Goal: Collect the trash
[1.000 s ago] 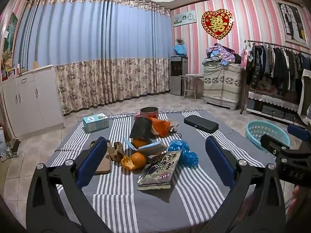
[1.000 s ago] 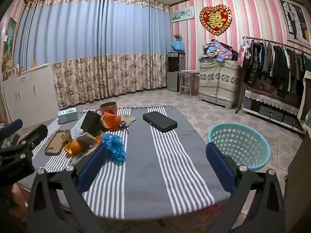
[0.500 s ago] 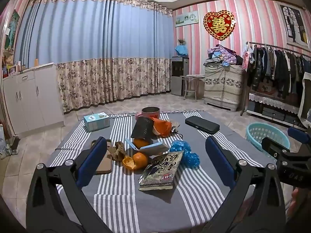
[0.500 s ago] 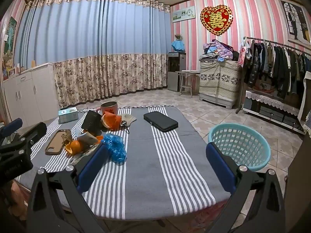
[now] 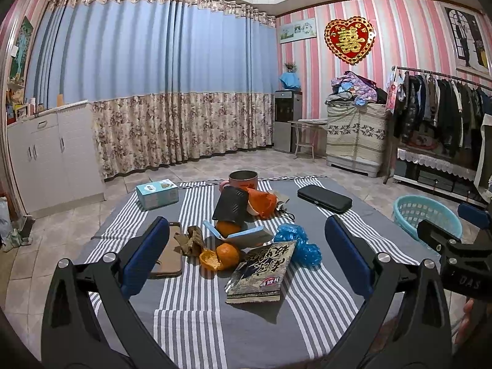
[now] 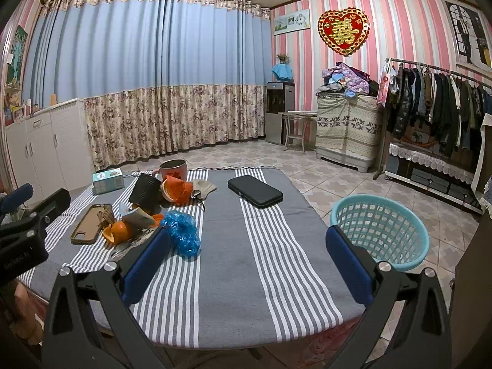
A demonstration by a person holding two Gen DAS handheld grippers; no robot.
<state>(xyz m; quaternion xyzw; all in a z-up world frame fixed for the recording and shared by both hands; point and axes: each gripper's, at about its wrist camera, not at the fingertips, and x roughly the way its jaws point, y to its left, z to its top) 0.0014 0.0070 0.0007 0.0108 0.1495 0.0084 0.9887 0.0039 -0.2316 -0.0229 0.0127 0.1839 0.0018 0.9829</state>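
A jumble of household litter sits at the centre of a table draped in a grey cloth with white stripes (image 5: 190, 316), seen from the left wrist camera: a crumpled blue plastic bag (image 5: 299, 244), a flattened dark snack packet with pale printed characters (image 5: 261, 272) lying just in front of it, a half-peeled orange with its curled rind (image 5: 220, 256), and brown scraps of dry peel (image 5: 190, 241) beside a brown phone case (image 5: 167, 253). Behind them, toward mid-frame, a torn orange wrapper (image 5: 261, 201) leans against a black ribbed pouch (image 5: 230, 204) and a pink metal mug (image 5: 243, 180). The left gripper (image 5: 246, 258), blue-padded, hovers low in the frame with its fingers spread wide and nothing between them. In the right wrist view, the right gripper (image 6: 246, 261) is likewise fully spread and empty above the bare near part of the cloth, the blue bag just beyond its left finger. A round turquoise plastic lattice basket (image 6: 381, 230) stands on the tiled floor at the right of the frame, just beside the table's edge. A black oblong case (image 6: 255, 190) lies apart from the litter at the far side.
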